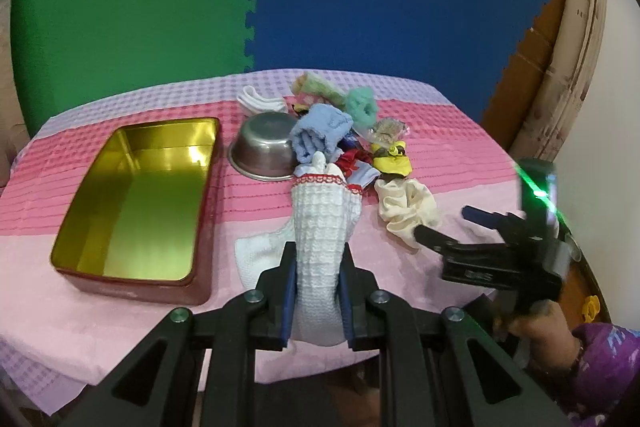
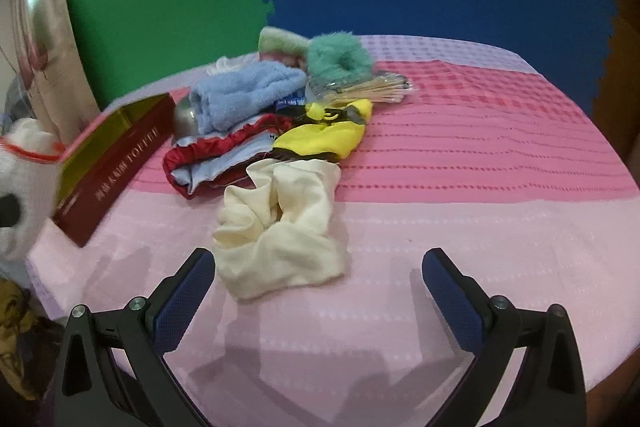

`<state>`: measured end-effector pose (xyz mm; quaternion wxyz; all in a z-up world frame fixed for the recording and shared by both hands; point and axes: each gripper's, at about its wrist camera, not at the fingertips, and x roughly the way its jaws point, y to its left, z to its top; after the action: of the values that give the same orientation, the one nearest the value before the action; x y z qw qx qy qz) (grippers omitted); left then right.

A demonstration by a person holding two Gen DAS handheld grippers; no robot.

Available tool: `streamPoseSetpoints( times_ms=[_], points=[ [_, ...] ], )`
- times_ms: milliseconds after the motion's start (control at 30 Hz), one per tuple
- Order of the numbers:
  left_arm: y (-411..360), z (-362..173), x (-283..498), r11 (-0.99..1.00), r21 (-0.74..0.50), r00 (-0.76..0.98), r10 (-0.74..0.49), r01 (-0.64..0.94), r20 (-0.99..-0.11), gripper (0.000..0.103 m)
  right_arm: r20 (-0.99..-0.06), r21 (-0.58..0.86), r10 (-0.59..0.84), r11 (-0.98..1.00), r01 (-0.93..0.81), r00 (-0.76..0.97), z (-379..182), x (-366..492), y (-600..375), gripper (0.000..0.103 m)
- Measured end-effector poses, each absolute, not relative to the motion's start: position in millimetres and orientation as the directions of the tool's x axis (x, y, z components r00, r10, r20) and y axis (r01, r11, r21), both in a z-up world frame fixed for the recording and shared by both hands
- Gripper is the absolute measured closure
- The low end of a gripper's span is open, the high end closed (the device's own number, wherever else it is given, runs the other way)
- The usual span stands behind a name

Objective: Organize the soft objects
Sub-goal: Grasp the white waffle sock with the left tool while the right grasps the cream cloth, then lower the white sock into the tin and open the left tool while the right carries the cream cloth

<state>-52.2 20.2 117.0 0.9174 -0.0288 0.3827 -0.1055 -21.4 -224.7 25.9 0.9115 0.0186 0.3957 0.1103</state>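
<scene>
The left gripper (image 1: 318, 267) clamps a white waffle-knit sock (image 1: 320, 223) above the tabletop's (image 2: 480, 187) near edge, beside the open gold-lined rectangular tin (image 1: 132, 203), seemingly its destination; the right gripper (image 2: 319, 281) hovers spread before a cream fabric scrunchie (image 2: 280, 223).

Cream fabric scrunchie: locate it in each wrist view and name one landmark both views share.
Left wrist view: cream fabric scrunchie lies right of centre, beside the held white knitted sock.
Right wrist view: it lies low centre, just ahead of the open right gripper.
Shared landmark: fluffy teal scrunchie at the pile's far end.
</scene>
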Motion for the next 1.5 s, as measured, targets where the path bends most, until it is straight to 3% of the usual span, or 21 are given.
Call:
streamPoseSetpoints(
  times_ms=[267, 367, 433, 500, 533, 867, 967, 1033, 1100, 1167, 1200, 1367, 1500],
  points=[
    [53.5, 136.7, -63.0, 0.987, -0.117, 0.718, -0.159, 0.108, -0.678, 0.084, -0.776, 0.110, 0.211, 0.973, -0.202, 0.594, 16.4, 2.7, -209.4, 0.000],
    [73.5, 141.9, -53.6, 0.992, -0.099, 0.722, -0.123, 0.076, -0.681, 0.084, -0.788, 0.055, 0.174, 0.975, -0.214, 0.591, 16.4, 3.1, -201.0, 0.028],
    [89.7, 142.1, -36.5, 0.996, -0.072, 0.714, -0.088, 0.052, -0.694, 0.084, -0.789, 0.026, 0.157, 0.975, -0.223, 0.594, 18.7, 3.0, -198.0, 0.066],
    [101.5, 140.0, -17.2, 0.999, -0.012, 0.714, -0.035, 0.038, -0.700, 0.084, -0.794, 0.032, 0.158, 0.975, -0.219, 0.587, 20.7, 4.1, -198.7, 0.085],
    [109.3, 136.4, -1.3, 0.999, 0.019, 0.704, -0.010, 0.032, -0.710, 0.084, -0.797, 0.043, 0.164, 0.975, -0.217, 0.581, 21.5, 5.4, -199.8, 0.087],
    [159.5, 80.2, 109.3, 0.991, 0.135, 0.619, 0.104, 0.003, -0.778, 0.084, -0.801, 0.121, 0.217, 0.971, -0.205, 0.558, 28.0, -0.3, -207.9, 0.090],
    [166.3, 68.9, 126.6, 0.988, 0.153, 0.618, 0.122, -0.002, -0.777, 0.079, -0.795, 0.131, 0.228, 0.969, -0.208, 0.562, 34.8, -4.4, -207.7, 0.090],
    [168.1, 65.0, 130.8, 0.977, 0.211, 0.617, 0.191, -0.042, -0.763, 0.069, -0.788, 0.136, 0.238, 0.967, -0.216, 0.569, 43.3, -7.2, -205.2, 0.090],
    [169.8, 68.0, 129.6, 0.966, 0.245, 0.631, 0.242, -0.085, -0.737, 0.066, -0.779, 0.142, 0.249, 0.964, -0.224, 0.576, 53.1, -9.6, -201.2, 0.090],
    [172.7, 74.4, 124.9, 0.958, 0.259, 0.639, 0.277, -0.124, -0.718, 0.052, -0.770, 0.147, 0.262, 0.960, -0.238, 0.582, 60.6, -10.9, -196.4, 0.090],
    [173.3, 79.3, 120.6, 0.959, 0.253, 0.649, 0.275, -0.130, -0.709, 0.046, -0.762, 0.159, 0.279, 0.956, -0.248, 0.584, 67.3, -11.5, -192.0, 0.090],
    [181.4, 117.5, 78.7, 0.980, 0.110, 0.706, 0.197, -0.168, -0.681, 0.046, -0.724, 0.190, 0.354, 0.927, -0.323, 0.592, 98.6, -8.5, -160.5, 0.090],
    [182.4, 125.2, 11.7, 0.963, 0.017, 0.698, 0.206, -0.268, -0.686, 0.045, -0.690, 0.219, 0.436, 0.887, -0.407, 0.578, 125.2, 3.5, -119.9, 0.090]
  ],
)
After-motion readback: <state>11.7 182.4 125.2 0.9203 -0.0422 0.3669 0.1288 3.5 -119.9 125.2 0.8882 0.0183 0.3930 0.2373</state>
